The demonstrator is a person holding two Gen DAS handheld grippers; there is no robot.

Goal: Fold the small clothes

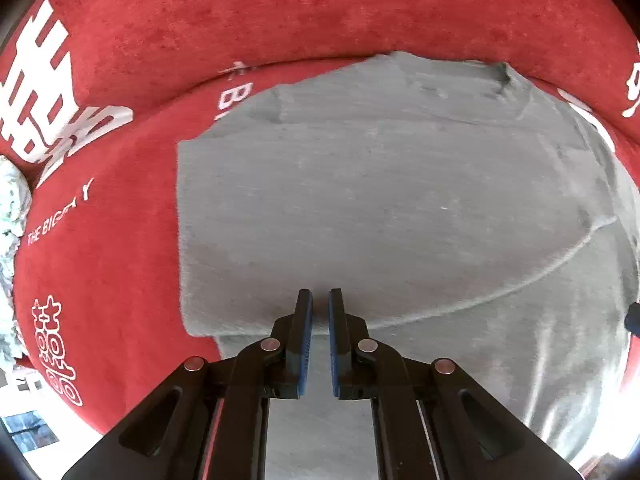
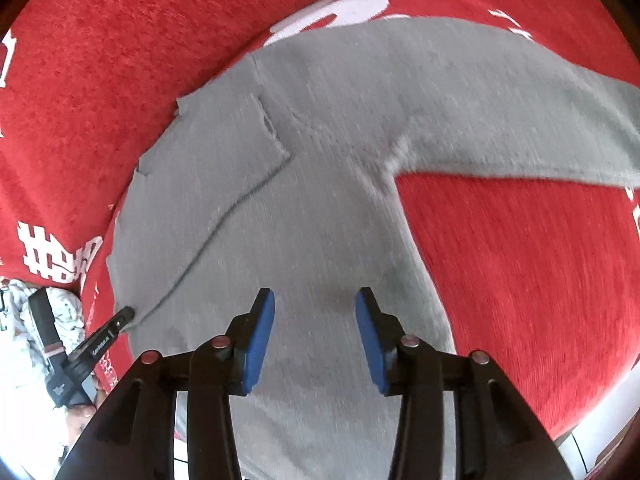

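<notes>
A grey knitted top (image 1: 400, 208) lies flat on a red cushion (image 1: 104, 248) with white lettering. In the left wrist view its left sleeve is folded in over the body. My left gripper (image 1: 320, 300) hovers over the folded sleeve's near edge, its jaws a narrow gap apart with nothing between them. In the right wrist view the top (image 2: 312, 184) fills the middle and its right sleeve (image 2: 520, 120) stretches out to the right. My right gripper (image 2: 315, 304) is open and empty above the body of the top. The left gripper's fingertip (image 2: 120, 318) touches the top's left edge.
The red backrest (image 1: 280, 12) rises behind the top. A white patterned cloth (image 2: 24, 332) lies off the cushion's left side. The cushion's front edge and a pale floor (image 2: 600, 432) show at the lower right.
</notes>
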